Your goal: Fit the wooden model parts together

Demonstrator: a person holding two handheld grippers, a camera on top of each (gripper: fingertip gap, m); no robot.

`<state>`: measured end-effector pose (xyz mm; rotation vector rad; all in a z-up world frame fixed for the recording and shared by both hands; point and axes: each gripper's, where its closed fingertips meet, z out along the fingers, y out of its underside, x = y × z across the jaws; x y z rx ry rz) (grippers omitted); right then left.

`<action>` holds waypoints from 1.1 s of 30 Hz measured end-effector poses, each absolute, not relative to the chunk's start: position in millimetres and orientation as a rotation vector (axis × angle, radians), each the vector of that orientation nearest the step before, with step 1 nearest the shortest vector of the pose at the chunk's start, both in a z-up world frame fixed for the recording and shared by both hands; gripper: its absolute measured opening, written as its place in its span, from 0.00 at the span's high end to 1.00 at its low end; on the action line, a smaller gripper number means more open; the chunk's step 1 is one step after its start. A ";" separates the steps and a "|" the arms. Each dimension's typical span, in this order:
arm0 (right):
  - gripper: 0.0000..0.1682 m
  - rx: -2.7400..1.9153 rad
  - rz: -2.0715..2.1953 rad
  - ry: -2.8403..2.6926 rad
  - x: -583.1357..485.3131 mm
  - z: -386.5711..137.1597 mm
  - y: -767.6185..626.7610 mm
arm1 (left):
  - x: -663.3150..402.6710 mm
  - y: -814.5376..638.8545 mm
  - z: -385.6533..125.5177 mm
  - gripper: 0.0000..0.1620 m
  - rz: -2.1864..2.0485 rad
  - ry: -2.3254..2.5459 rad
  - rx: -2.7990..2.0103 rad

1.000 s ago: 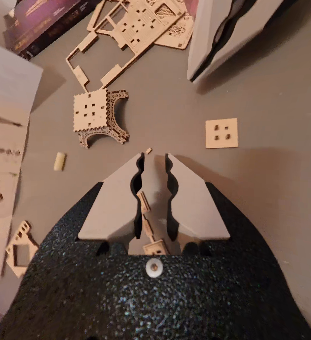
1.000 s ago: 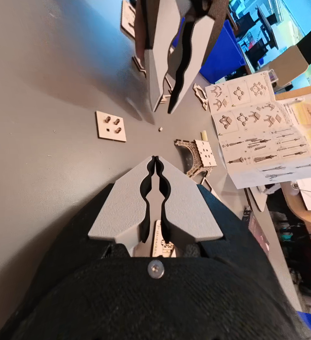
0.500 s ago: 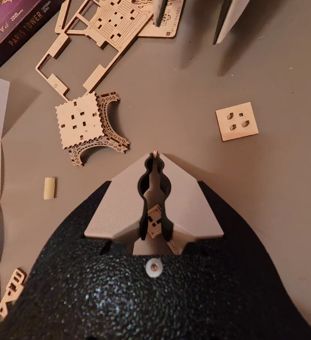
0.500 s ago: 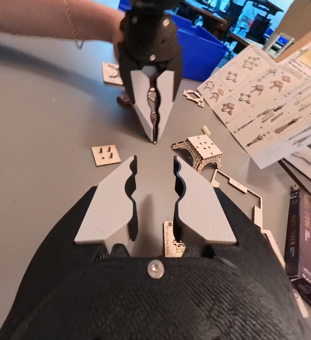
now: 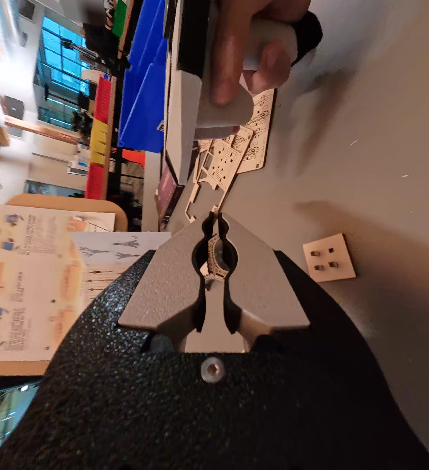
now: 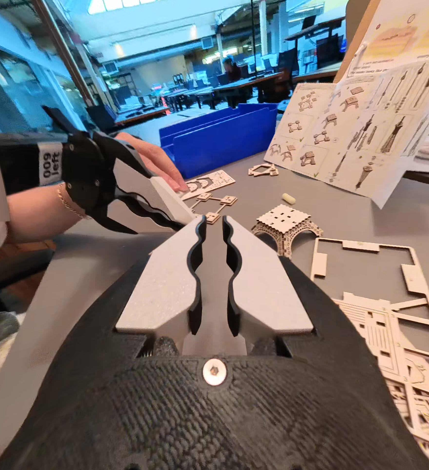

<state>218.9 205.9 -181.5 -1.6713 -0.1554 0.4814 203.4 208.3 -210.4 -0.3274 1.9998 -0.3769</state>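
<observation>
Left fingers (image 5: 216,216) pinch tiny wooden peg (image 5: 215,211) | right fingers (image 6: 213,219) apart, empty | grey table (image 6: 335,216) clear ahead

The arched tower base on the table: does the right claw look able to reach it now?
Probably yes. The right claw is open and the arched tower base stands ahead, to its right, with bare table between. The left claw, shut on a small wooden bit, is off to the left.
</observation>
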 end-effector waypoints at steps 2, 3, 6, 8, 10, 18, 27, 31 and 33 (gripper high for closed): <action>0.93 -1.704 0.494 -0.176 217.8 -186.8 204.7 | 205.1 208.6 -206.8 1.00 -0.340 1.960 -0.318; 0.91 -1.730 0.488 -0.200 216.3 -191.4 204.0 | 205.5 208.0 -204.5 1.00 -0.337 1.944 -0.319; 0.92 -1.732 0.524 -0.217 209.8 -193.2 203.3 | 205.5 198.6 -195.8 1.00 -0.372 1.899 -0.302; 0.94 -1.705 0.572 -0.215 206.0 -188.7 201.7 | 206.0 197.7 -194.1 1.00 -0.351 1.892 -0.295; 0.96 -1.685 0.607 -0.208 205.0 -184.8 200.2 | 206.2 197.2 -193.3 1.00 -0.348 1.888 -0.290; 0.96 -1.688 0.639 -0.241 199.7 -187.4 197.9 | 206.8 195.3 -191.6 1.00 -0.339 1.885 -0.276; 1.00 -1.662 0.641 -0.255 200.8 -186.8 198.3 | 205.8 195.2 -190.4 0.99 -0.400 1.874 -0.315; 1.00 -1.584 0.711 -0.228 202.2 -176.6 196.4 | 203.6 195.2 -174.1 0.94 -0.669 1.814 -0.511; 1.00 -1.527 0.712 -0.255 200.0 -169.0 193.8 | 202.6 196.2 -166.6 0.93 -0.879 1.784 -0.672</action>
